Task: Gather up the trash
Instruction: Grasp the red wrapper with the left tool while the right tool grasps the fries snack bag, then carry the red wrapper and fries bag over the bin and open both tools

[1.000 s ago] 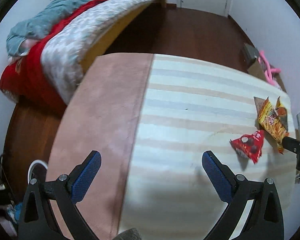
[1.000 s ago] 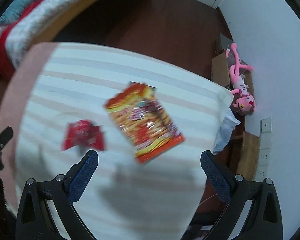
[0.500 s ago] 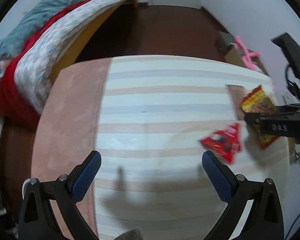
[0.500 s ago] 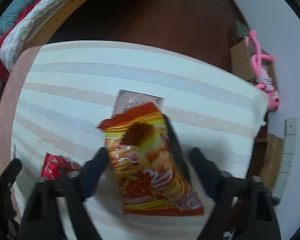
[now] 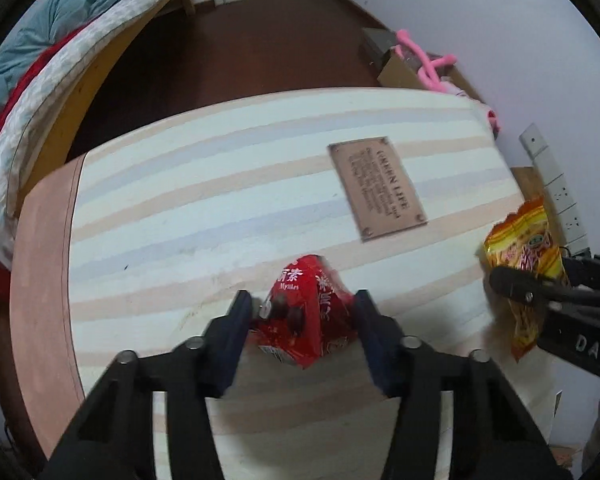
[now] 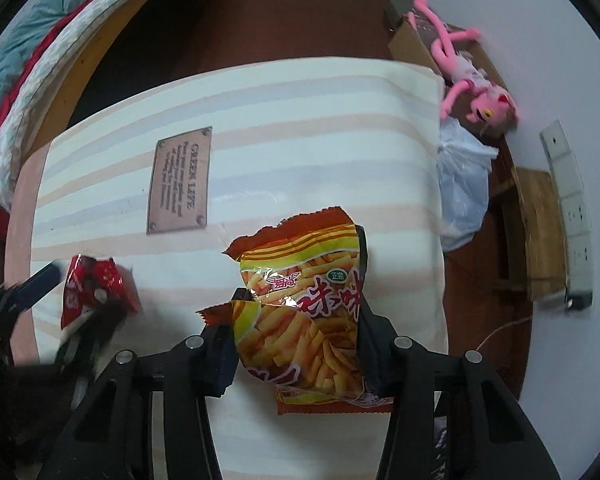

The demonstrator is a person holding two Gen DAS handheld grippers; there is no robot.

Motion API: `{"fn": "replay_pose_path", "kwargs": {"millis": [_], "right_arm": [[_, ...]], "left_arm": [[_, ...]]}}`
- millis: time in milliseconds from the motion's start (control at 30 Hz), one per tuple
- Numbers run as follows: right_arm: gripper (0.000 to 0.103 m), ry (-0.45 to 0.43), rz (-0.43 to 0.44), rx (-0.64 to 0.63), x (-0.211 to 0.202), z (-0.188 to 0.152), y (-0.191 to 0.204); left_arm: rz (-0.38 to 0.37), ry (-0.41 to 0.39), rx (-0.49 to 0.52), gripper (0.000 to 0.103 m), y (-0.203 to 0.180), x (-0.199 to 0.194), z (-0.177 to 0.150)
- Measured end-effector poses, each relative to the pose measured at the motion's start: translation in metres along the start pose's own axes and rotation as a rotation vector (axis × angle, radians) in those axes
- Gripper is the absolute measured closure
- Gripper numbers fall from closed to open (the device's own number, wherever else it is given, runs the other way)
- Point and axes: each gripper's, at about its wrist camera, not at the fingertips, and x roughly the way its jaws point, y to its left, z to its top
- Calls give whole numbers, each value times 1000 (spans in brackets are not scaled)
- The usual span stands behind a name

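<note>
A red snack wrapper [image 5: 300, 280] lies on the striped table [image 5: 220, 200], between the blue pads of my left gripper [image 5: 300, 312]. Its jaws are closing and both pads press the wrapper's sides. A torn orange-and-yellow chip bag [image 6: 300, 320] sits crumpled between the fingers of my right gripper [image 6: 298, 344], whose jaws are also closing onto it. In the left wrist view the right gripper [image 5: 540, 292] and the chip bag [image 5: 520, 248] show at the right edge. The right wrist view shows the red wrapper [image 6: 88, 284] at its left, partly blurred.
A brown label patch [image 5: 380, 188] is sewn on the table cloth. A bed with blankets [image 5: 40, 80] stands at the left. Past the table's right edge are a white plastic bag [image 6: 460, 184], a pink plush toy [image 6: 468, 72] on a cardboard box, and wall sockets [image 6: 572, 200].
Both grippers came down over the table, the left onto the red wrapper and the right onto the chip bag. Their jaws went from wide open to narrow around them.
</note>
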Motion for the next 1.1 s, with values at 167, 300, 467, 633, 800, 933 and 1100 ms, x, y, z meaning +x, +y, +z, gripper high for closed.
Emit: {"fn": "replay_pose_path", "kwargs": {"millis": [167, 300, 467, 633, 800, 933, 1100], "right_arm": [[53, -30, 20, 20, -25, -18, 3], [53, -74, 45, 3, -61, -33, 27], [53, -128, 97, -52, -106, -49, 70], [53, -173, 183, -127, -147, -71, 131], [53, -198, 277, -231, -184, -108, 220], [53, -191, 358, -326, -200, -138, 306], [53, -152, 444, -432, -201, -174, 411]], "left_arm": [[30, -78, -4, 83, 8, -35, -7], [53, -151, -31, 83, 30, -81, -20], [84, -234, -61, 83, 65, -145, -46], [131, -325, -128, 83, 120, -222, -91], [195, -376, -212, 83, 185, -280, -141], [270, -399, -301, 83, 250, -319, -191], [355, -377, -424, 83, 335, -341, -255]]}}
